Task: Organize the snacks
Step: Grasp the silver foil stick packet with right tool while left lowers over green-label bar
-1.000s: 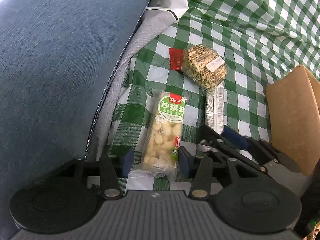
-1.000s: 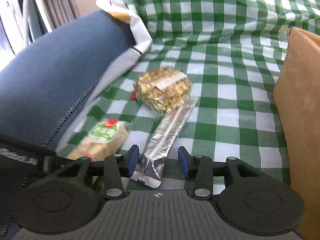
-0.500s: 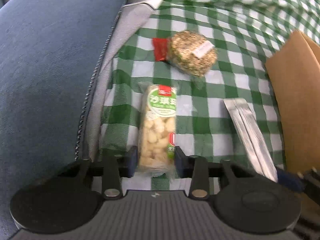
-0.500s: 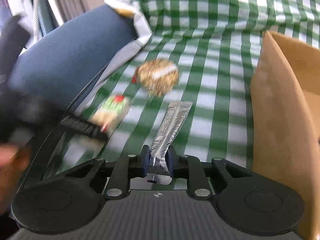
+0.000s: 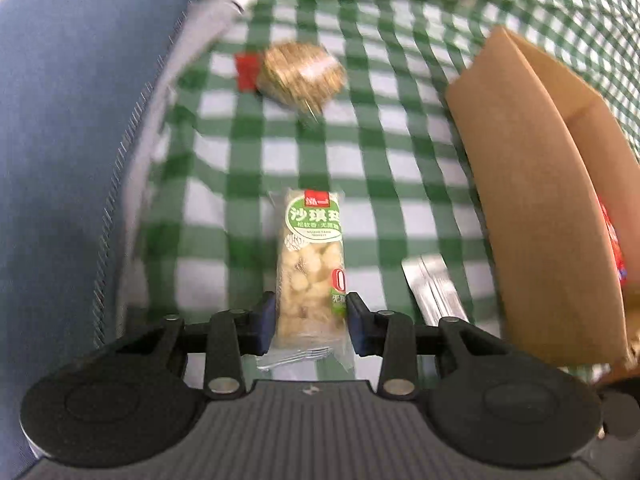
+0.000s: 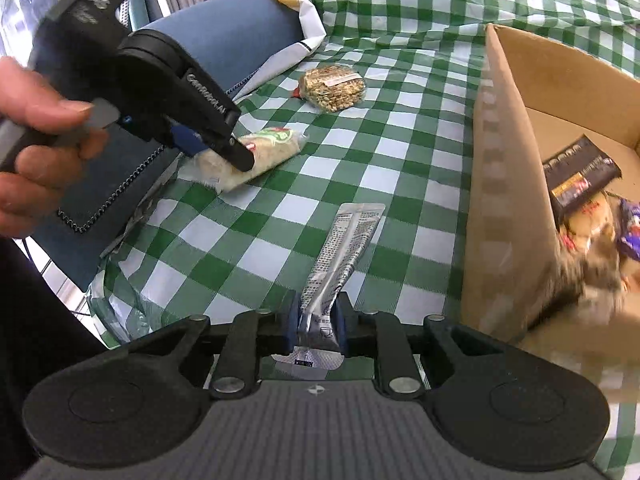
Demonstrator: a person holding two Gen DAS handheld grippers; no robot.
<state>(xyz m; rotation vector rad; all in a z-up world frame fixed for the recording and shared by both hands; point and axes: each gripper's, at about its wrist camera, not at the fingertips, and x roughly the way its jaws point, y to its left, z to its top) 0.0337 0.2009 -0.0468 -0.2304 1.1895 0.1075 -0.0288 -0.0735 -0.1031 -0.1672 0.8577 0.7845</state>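
My left gripper (image 5: 311,322) is shut on the green-labelled puffed snack bar (image 5: 311,256) and holds it lifted above the green checked cloth (image 5: 376,152). The right wrist view shows that bar (image 6: 256,156) in the left gripper (image 6: 224,148). My right gripper (image 6: 314,326) is shut on the silver foil packet (image 6: 340,252), lifted beside the cardboard box (image 6: 500,208). The packet's end also shows in the left wrist view (image 5: 434,284). A round granola cake in clear wrap (image 6: 333,87) lies on the cloth farther back (image 5: 300,74).
The open cardboard box (image 5: 540,200) stands at the right and holds several snack packs (image 6: 580,176). A blue cushion (image 5: 72,140) borders the cloth on the left. A white paper bag (image 6: 304,20) lies at the back.
Both grippers closed on their snacks and lifted them off the cloth. The right gripper carried the silver packet toward the box; the left raised the green bar.
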